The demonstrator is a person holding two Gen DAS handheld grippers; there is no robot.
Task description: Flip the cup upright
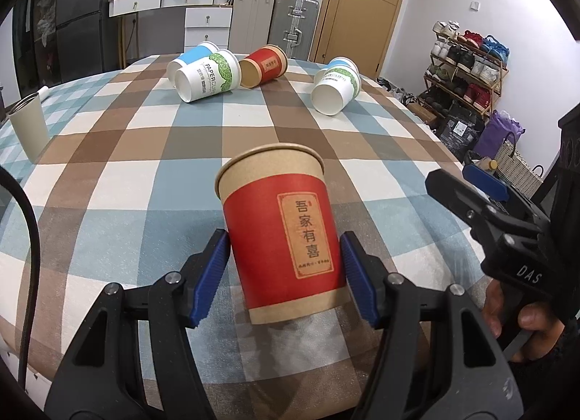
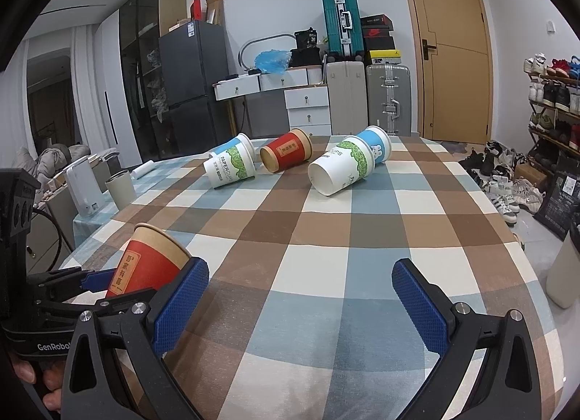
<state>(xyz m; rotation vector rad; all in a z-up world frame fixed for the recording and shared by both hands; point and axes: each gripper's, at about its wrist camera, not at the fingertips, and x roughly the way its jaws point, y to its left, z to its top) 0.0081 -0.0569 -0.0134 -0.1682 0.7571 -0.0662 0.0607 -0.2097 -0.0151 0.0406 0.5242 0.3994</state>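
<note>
The left gripper (image 1: 286,275) brackets, without visibly clamping, the upright red-and-kraft paper cup (image 1: 281,235) labelled 吾家有喜; the right gripper (image 2: 301,296) hovers spread, empty.

Behind the right gripper's blue finger (image 2: 181,306), the base of the red cup (image 2: 146,267) is hidden — whether it touches the checked tablecloth (image 2: 326,238) cannot be told. The far blue cup (image 1: 194,55) lies half-covered by a white cup (image 1: 206,75); its small print is unreadable.

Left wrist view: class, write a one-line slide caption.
Left gripper brackets an upright red cup on the checked table.
</note>
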